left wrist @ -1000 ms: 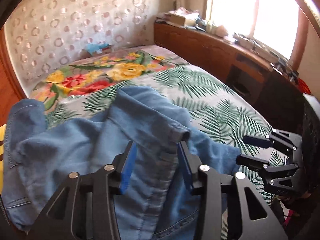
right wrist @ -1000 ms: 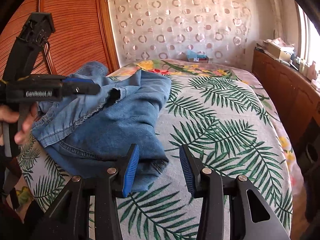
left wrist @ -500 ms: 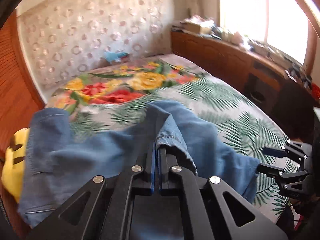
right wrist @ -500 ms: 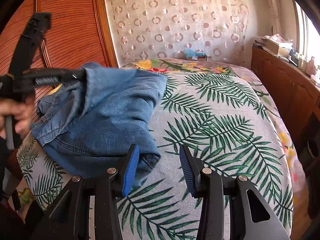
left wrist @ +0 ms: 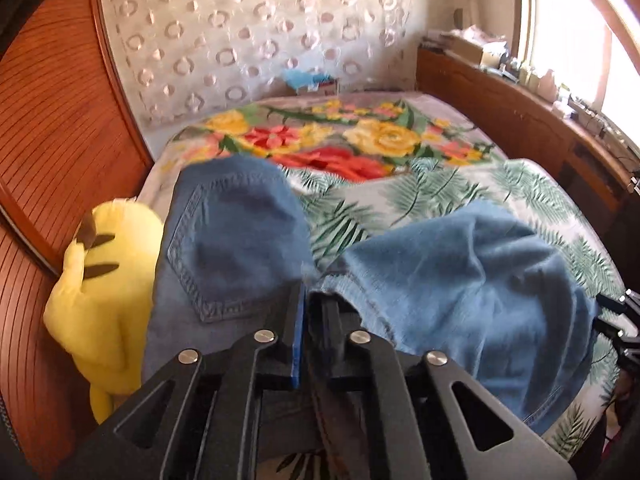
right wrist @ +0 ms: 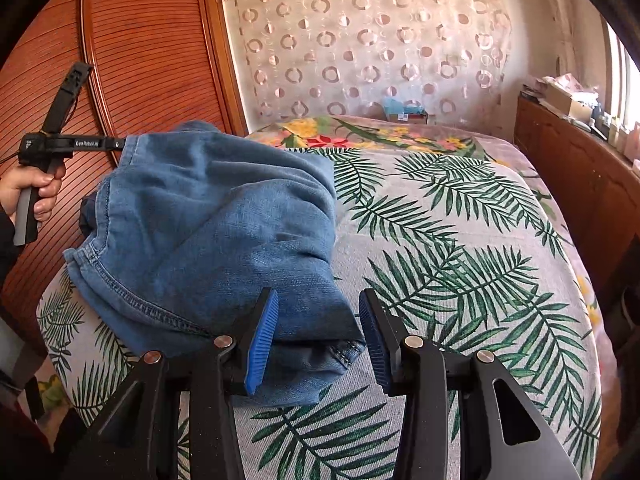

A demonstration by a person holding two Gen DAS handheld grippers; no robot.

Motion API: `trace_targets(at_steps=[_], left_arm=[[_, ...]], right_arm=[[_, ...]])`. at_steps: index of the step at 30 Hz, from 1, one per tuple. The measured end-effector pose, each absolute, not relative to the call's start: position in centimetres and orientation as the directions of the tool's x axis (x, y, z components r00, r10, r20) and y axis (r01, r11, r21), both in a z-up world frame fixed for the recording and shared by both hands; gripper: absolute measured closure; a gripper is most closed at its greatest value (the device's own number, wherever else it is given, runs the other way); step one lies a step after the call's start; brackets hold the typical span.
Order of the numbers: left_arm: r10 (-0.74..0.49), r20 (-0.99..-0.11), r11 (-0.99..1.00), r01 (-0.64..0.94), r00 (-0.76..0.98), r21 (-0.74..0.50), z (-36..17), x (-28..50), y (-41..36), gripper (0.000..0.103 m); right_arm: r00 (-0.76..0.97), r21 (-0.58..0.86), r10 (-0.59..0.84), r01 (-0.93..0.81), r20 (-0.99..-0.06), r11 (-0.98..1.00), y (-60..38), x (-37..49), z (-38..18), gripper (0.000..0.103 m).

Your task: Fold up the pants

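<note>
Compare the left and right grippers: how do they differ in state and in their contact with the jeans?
The left gripper is shut, pinching the jeans and lifting that edge; the right gripper is open, its fingers either side of a jeans corner lying on the bedspread. Both have blue pads.

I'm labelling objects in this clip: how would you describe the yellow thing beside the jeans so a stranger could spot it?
Start at the bed with the palm-leaf and flower cover, then look to its edge by the reddish wooden wardrobe. There, left of the blue jeans, is a plush toy: the only bright yellow thing, with dark markings.
</note>
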State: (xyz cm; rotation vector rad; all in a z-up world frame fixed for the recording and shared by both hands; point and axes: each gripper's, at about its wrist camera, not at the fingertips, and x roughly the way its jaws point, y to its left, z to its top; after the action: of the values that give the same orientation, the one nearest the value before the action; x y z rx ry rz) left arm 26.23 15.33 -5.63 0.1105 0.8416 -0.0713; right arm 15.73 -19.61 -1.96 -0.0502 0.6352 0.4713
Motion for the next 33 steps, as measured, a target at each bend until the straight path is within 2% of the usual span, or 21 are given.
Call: trace_targets(at_steps=[1, 6, 7, 9, 10, 11, 13, 15, 17, 18, 19, 22, 25, 28, 33], left_arm=[[-0.013, -0.746, 0.991, 0.106, 0.665, 0.077, -5.9, 25.8, 15.3, 0.092], [-0.031, -0.715, 0.989, 0.123, 0.699, 0.077, -5.7, 22.6, 14.6, 0.065], [-0.038, -0.703, 0.989, 0.127, 0.711, 0.076, -5.4, 21.9, 14.5, 0.054], [-0.059, -0.684, 0.988, 0.141, 0.727, 0.065, -4.9, 20.7, 13.9, 0.045], [-0.071, -0.672, 0.987, 0.148, 0.737, 0.058, -4.7, 19.9, 13.5, 0.032], [-0.081, -0.659, 0.986, 0.155, 0.748, 0.054, -4.5, 19.0, 13.0, 0.026], [-0.102, -0.629, 0.986, 0.160, 0.771, 0.037, -4.4, 17.3, 12.1, 0.026], [-0.115, -0.622, 0.985, 0.170, 0.775, 0.029, -4.9, 16.1, 11.2, 0.026], [-0.136, -0.629, 0.980, 0.196, 0.765, 0.027, -5.9, 15.0, 10.1, 0.027], [-0.142, -0.634, 0.979, 0.203, 0.760, 0.023, -6.4, 14.7, 9.7, 0.031], [-0.146, -0.647, 0.978, 0.209, 0.749, 0.021, -7.0, 14.5, 9.4, 0.041], [-0.143, -0.682, 0.976, 0.217, 0.718, 0.024, -8.7, 14.2, 8.7, 0.054], [-0.130, -0.706, 0.976, 0.216, 0.696, 0.033, -10.1, 14.2, 8.5, 0.062], [-0.113, -0.724, 0.978, 0.207, 0.680, 0.041, -11.0, 14.1, 8.6, 0.093], [-0.113, -0.697, 0.983, 0.180, 0.709, 0.024, -10.5, 12.4, 9.4, 0.096]], right_arm=[[0.702, 0.099, 0.409, -0.438, -0.583, 0.893, -19.7, 15.7, -2.0, 0.059], [0.707, 0.100, 0.401, -0.427, -0.583, 0.899, -20.1, 16.1, -1.8, 0.059], [0.710, 0.099, 0.398, -0.424, -0.581, 0.900, -20.2, 16.2, -1.7, 0.059], [0.710, 0.099, 0.398, -0.424, -0.581, 0.900, -20.3, 16.3, -1.6, 0.059], [0.710, 0.099, 0.397, -0.423, -0.582, 0.901, -20.3, 16.3, -1.6, 0.059], [0.708, 0.101, 0.396, -0.421, -0.585, 0.901, -20.3, 16.4, -1.7, 0.059], [0.701, 0.106, 0.398, -0.422, -0.592, 0.900, -20.3, 16.6, -1.8, 0.059], [0.700, 0.105, 0.397, -0.422, -0.594, 0.901, -20.1, 16.7, -1.9, 0.054], [0.692, 0.106, 0.398, -0.425, -0.602, 0.899, -20.0, 16.9, -2.0, 0.050], [0.689, 0.105, 0.398, -0.427, -0.606, 0.898, -20.0, 17.0, -2.1, 0.049], [0.687, 0.105, 0.398, -0.427, -0.608, 0.898, -20.0, 17.0, -2.2, 0.048], [0.685, 0.113, 0.399, -0.423, -0.609, 0.899, -20.0, 17.2, -2.2, 0.045], [0.672, 0.126, 0.404, -0.424, -0.621, 0.897, -20.1, 17.4, -2.4, 0.043], [0.659, 0.120, 0.404, -0.432, -0.634, 0.894, -19.7, 17.5, -2.7, 0.043], [0.650, 0.109, 0.408, -0.449, -0.641, 0.887, -19.1, 17.5, -2.8, 0.043]])
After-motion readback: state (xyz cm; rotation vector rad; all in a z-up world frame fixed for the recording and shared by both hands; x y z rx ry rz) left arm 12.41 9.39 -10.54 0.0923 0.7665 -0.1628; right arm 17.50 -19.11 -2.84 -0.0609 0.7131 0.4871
